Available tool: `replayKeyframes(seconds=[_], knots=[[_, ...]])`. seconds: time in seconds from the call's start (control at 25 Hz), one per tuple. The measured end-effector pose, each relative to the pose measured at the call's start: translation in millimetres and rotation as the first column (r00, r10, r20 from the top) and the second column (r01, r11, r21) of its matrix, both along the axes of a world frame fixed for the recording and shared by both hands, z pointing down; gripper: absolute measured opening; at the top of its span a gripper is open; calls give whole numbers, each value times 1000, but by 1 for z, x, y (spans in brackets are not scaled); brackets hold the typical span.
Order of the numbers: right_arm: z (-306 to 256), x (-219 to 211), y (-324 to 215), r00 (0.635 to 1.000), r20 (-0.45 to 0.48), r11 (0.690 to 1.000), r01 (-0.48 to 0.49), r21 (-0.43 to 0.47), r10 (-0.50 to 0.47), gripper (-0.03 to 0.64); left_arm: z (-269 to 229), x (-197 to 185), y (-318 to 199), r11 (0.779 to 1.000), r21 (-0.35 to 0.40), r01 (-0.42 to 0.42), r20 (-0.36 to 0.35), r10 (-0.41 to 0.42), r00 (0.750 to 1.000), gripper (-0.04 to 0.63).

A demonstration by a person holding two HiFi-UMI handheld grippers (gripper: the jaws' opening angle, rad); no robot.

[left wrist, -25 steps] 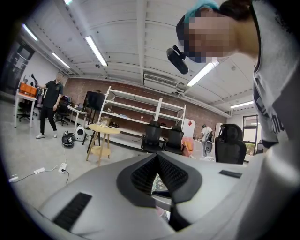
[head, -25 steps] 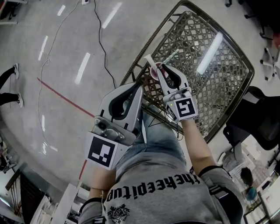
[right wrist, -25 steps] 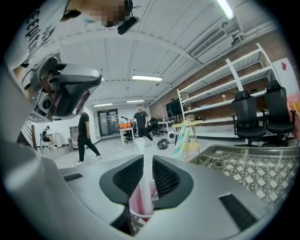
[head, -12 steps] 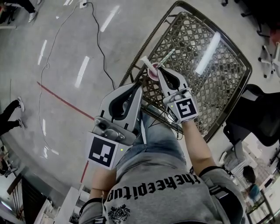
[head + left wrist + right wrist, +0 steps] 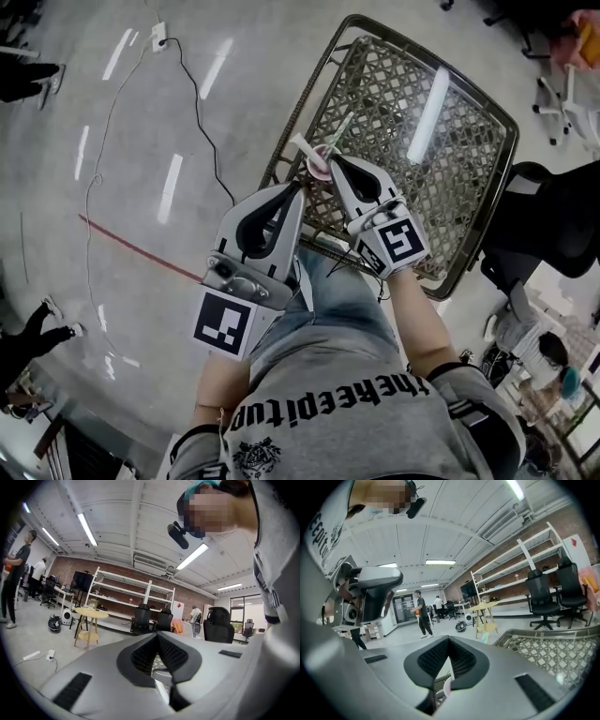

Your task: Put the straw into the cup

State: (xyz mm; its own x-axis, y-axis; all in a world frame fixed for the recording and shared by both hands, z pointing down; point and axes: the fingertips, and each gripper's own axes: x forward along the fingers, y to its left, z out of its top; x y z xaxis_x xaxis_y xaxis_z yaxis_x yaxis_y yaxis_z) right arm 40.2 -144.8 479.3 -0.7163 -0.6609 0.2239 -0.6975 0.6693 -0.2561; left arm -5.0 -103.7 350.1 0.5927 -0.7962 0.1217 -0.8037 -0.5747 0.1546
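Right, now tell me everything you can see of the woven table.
The table has a rectangular top with rounded corners: a brownish open lattice weave inside a dark rim. A bright light strip reflects off it, so it may be glazed. It stands on the grey floor. A small pink cup sits near one edge.

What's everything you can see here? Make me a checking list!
Surface: brown woven lattice table, shiny top.
Job's things: small pink cup near the table's edge; pale straw slanting above it, whether inside unclear.
Clutter: short white strip beside the cup.
Grippers: left gripper and right gripper both at the cup, jaws together.
Cables: black cable across the grey floor.
Surroundings: black office chair; red floor line.
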Motion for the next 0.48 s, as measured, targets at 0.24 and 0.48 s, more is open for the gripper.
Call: replayKeyframes(seconds=[0.24, 0.48], knots=[[-31, -3, 14, 998, 42, 999, -53, 9, 53, 6, -8, 1, 4, 995, 21, -100, 27, 99, 995, 21], [-58, -8, 31, 993, 49, 994, -108, 36, 106, 6, -15, -1, 12, 982, 9, -188, -2, 188, 982, 21]])
